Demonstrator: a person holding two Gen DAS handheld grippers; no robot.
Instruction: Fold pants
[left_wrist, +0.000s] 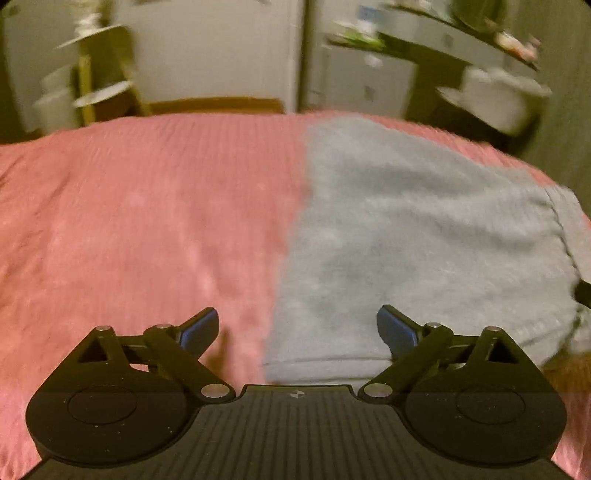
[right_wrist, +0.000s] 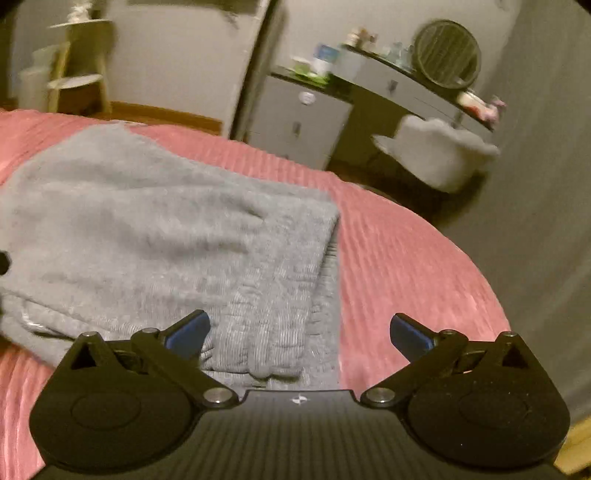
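Left gripper hangs with jaws spread and empty over the pink bedspread, the grey pants filling the frame's right half as a folded slab, so I judge another fold or a tidy-up is due. Right gripper, equally wide and empty, alone shows the ribbed waistband at lower centre, and I'd say that edge needs pinching next.

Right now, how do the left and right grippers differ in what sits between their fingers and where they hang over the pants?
The left gripper hangs over the gray pants' straight edge, pink bedspread under its left finger and pants under its right. The right gripper hangs over the ribbed end of the pants, fabric under its left finger and bedspread under its right. Both are wide open, holding nothing.
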